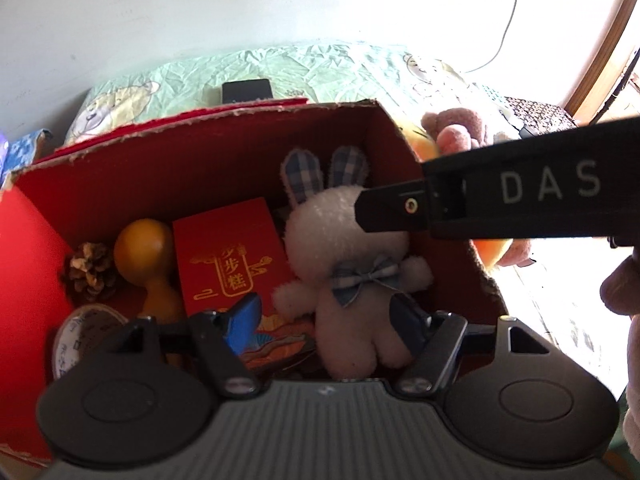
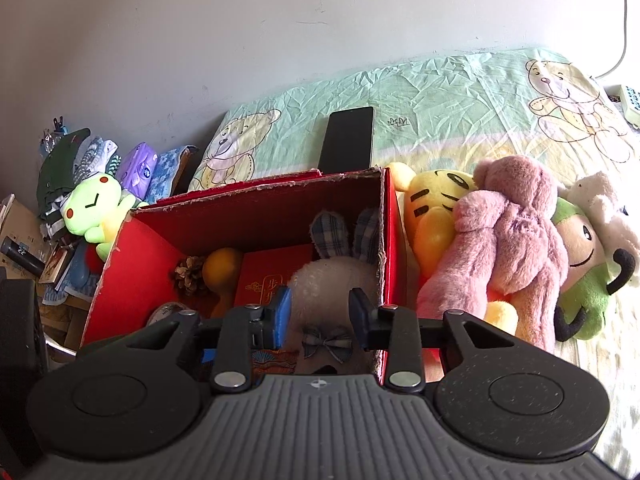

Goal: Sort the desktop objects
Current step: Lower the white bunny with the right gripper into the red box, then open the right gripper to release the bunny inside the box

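An open red cardboard box [image 1: 200, 168] [image 2: 260, 208] holds a pine cone [image 1: 90, 266], an orange gourd [image 1: 142, 248], a red gift packet [image 1: 232, 256] and a white plush bunny [image 1: 344, 232] [image 2: 332, 276] with checked ears and a bow. My right gripper [image 2: 322, 308] reaches into the box. Its blue-padded fingers [image 2: 283, 306] press on both sides of the bunny's head. In the left wrist view, one of its fingertips [image 1: 384, 212] rests on that head. My left gripper [image 1: 324, 320] hovers wide open over the bunny's legs and grips nothing.
A black phone [image 2: 348, 140] lies on the green bear-print sheet [image 2: 460, 100] behind the box. Yellow [image 2: 436, 208], pink [image 2: 512, 232] and green-white [image 2: 580, 264] plush toys lie right of the box. A green frog plush [image 2: 94, 208] and clutter lie left. A clock face [image 1: 80, 332] sits in the box's near corner.
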Action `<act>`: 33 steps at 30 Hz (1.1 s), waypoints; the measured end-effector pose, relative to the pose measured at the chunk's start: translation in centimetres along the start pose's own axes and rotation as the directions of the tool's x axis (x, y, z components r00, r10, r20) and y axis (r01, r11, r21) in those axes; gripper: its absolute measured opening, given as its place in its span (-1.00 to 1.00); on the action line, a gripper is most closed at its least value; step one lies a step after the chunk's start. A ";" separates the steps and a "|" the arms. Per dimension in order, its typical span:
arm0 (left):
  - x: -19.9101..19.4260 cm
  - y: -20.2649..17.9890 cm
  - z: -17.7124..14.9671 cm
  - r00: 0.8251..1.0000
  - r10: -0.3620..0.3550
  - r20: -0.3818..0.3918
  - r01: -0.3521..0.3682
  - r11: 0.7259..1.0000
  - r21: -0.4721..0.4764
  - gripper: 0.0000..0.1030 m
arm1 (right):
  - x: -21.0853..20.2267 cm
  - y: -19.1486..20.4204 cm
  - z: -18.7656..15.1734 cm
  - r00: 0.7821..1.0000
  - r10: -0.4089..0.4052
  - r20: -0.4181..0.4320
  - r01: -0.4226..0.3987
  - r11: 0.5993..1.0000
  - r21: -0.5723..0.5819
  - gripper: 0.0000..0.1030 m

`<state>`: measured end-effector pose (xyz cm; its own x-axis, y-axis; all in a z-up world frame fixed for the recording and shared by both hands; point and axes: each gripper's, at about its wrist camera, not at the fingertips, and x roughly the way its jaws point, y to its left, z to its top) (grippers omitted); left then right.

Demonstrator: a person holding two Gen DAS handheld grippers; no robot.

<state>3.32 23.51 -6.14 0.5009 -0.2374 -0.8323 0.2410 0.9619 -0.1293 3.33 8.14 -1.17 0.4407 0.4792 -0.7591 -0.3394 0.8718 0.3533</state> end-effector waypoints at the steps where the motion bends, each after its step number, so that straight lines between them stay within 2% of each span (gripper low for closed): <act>1: -0.2 0.1 -0.1 1.000 0.009 0.000 -0.009 1.000 -0.004 0.41 | 0.0 0.0 -0.1 1.000 -0.004 0.000 0.004 1.000 0.000 -0.31; 17: -1.4 0.7 -0.8 0.991 0.134 -0.005 -0.134 0.990 -0.047 0.40 | -0.6 0.3 -1.6 1.000 -0.030 0.002 0.030 0.999 -0.031 -0.30; 26: -1.8 -0.3 -1.3 0.976 0.218 -0.013 -0.218 0.975 -0.051 0.45 | -1.8 0.0 -2.6 0.999 -0.006 0.033 0.007 0.999 -0.035 -0.31; 33: -2.5 -1.4 -1.5 0.956 0.293 -0.009 -0.292 0.954 -0.063 0.48 | -2.8 -0.8 -3.1 0.997 0.055 0.047 -0.053 0.998 -0.040 -0.31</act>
<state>0.50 22.96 -4.73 0.5421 0.0556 -0.8384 0.0311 0.9958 0.0862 -0.20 5.81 -1.00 0.4599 0.5304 -0.7121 -0.3951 0.8405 0.3709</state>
